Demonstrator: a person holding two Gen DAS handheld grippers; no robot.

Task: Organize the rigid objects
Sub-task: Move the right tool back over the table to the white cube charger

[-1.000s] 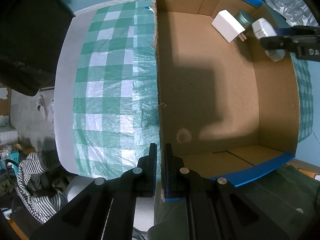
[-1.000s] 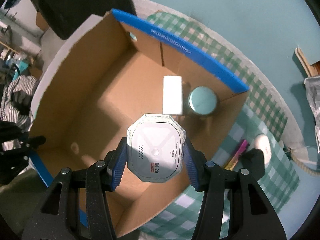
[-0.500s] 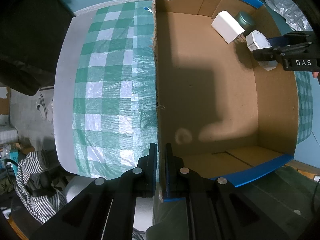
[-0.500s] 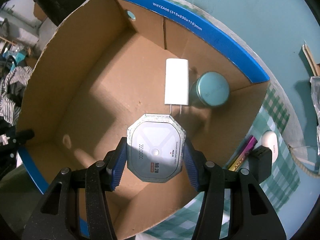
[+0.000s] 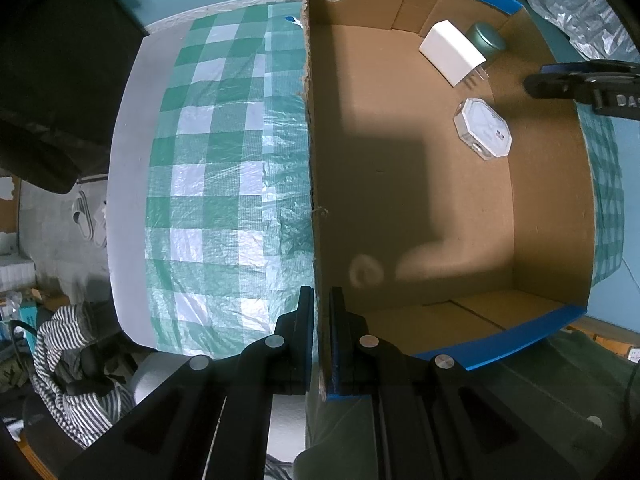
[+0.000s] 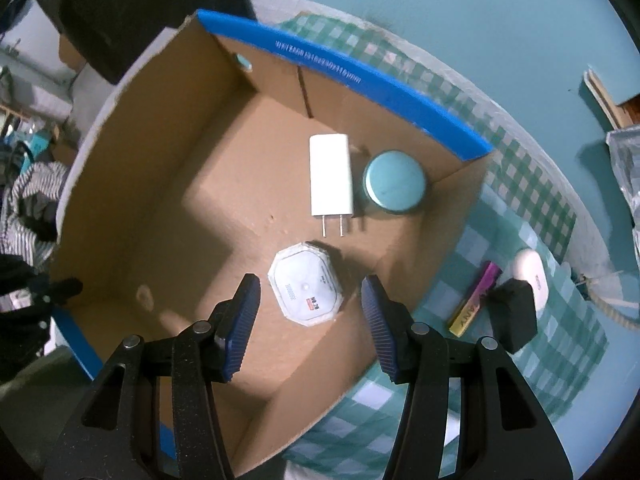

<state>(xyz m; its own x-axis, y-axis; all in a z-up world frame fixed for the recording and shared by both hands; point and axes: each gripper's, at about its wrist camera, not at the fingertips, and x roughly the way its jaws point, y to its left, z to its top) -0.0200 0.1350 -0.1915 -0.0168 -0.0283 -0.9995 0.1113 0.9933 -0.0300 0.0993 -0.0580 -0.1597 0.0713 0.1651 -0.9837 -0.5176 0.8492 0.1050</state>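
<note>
While the octagonal case (image 6: 306, 283) is lying flat on the box (image 5: 536, 200) floor beneath our right tool (image 6: 310, 314), jaws apart and empty, and our left tool (image 5: 318, 320) is clamping the wall, we are judging it light, stiff, smooth, best gripped across opposite flat edges.

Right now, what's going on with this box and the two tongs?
A person is sorting small items into a cardboard box. The left tongs are shut on the box's wall, steadying it. The right tongs stand open above the octagonal white case, which lies on the box floor beside a white charger and a round teal tin. A purple bar, a black block and a white oval item wait outside on the checked cloth.
</note>
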